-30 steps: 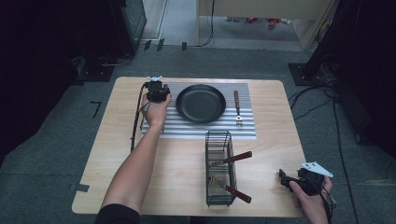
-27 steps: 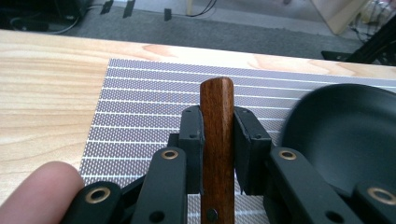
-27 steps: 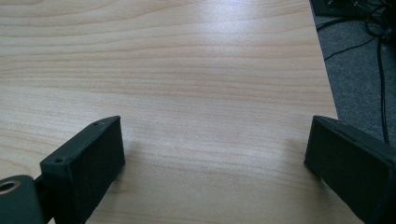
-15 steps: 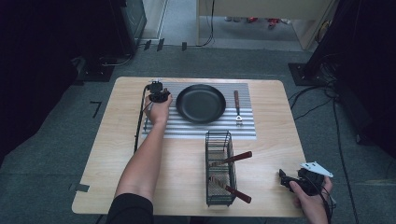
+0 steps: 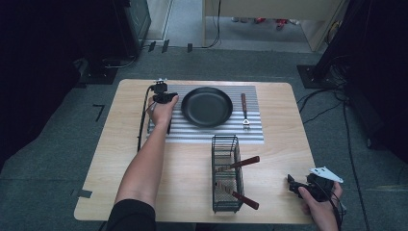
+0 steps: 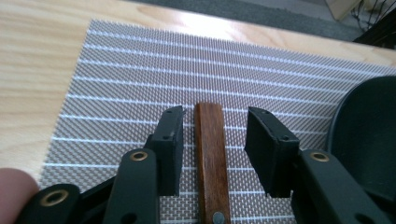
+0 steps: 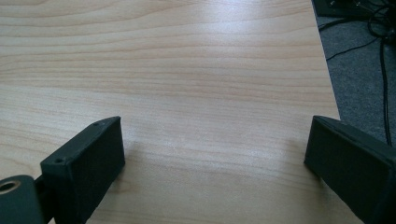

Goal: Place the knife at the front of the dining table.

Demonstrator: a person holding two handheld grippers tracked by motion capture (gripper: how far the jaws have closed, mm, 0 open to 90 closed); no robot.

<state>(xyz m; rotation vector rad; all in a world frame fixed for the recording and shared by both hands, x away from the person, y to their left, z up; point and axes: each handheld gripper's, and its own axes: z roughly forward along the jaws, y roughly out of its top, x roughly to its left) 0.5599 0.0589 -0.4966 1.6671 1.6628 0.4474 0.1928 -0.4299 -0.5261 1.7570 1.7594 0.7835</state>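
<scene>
Jaws parted, the left gripper straddles a wooden handle lying on the striped mat, just beside the black pan. Closing off-centre could skid the utensil toward the pan. The right gripper rests wide open over bare table.

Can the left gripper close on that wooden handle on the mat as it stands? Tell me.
Probably yes. The left gripper is open with its jaws on either side of the wooden handle lying on the striped mat, and nothing sits between them.
</scene>
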